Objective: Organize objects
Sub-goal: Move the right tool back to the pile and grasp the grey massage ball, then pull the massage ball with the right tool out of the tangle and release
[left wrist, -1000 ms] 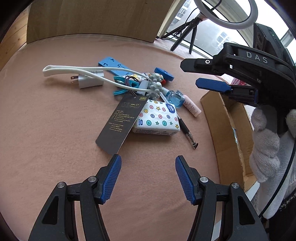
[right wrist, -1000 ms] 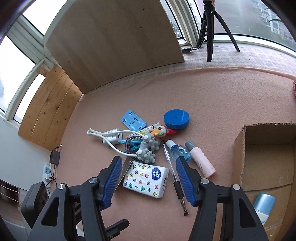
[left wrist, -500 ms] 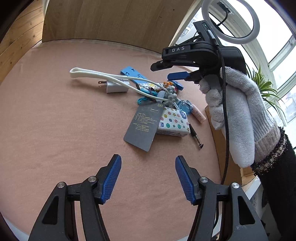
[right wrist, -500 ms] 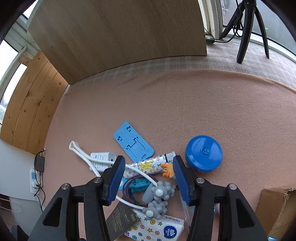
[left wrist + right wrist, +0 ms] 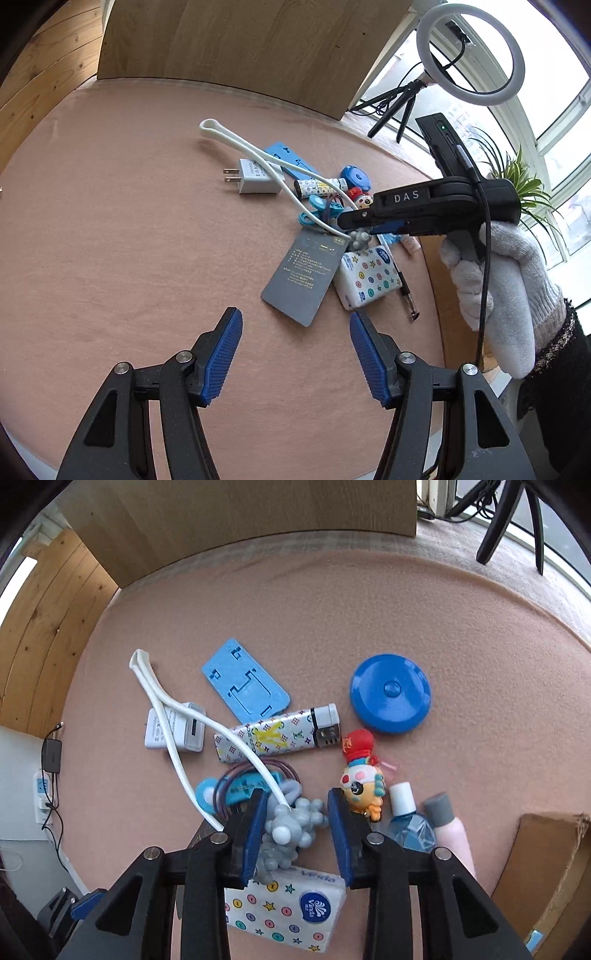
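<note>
Hovering above the bare pink mat (image 5: 110,240), the left gripper (image 5: 295,354) has its fingers spread wide with nothing between them. In this left wrist view the clutter lies ahead of it: a dark grey card (image 5: 301,275) partly overlapping a star-printed tissue pack (image 5: 369,280), a white charger plug (image 5: 255,177), and a white strap (image 5: 258,162) running from the far side of the pile to a grey bobbled charm (image 5: 360,238). The right gripper (image 5: 364,225), held in a gloved hand (image 5: 495,288), is down over that charm. A cardboard box (image 5: 443,295) edge shows just beyond the pile.

In the right wrist view the right gripper (image 5: 297,812) has its fingers either side of the charm (image 5: 291,827), narrowed but with gaps visible, so not yet clamped. The main risk is the strap (image 5: 166,716): it crosses the patterned lighter (image 5: 277,734) and the plug (image 5: 173,731), and lies over the hair ties (image 5: 255,775) on a blue clip (image 5: 240,788). Lifting the charm would likely drag the strap and flick these aside. The charm's knobbly, probably soft shape could squirm out of a shallow pinch. The right finger sits just beside a small doll figure (image 5: 360,775), which closing may nudge toward the blue spray bottle (image 5: 406,819). The charm also rests against the tissue pack (image 5: 288,912), which could shift.
</note>
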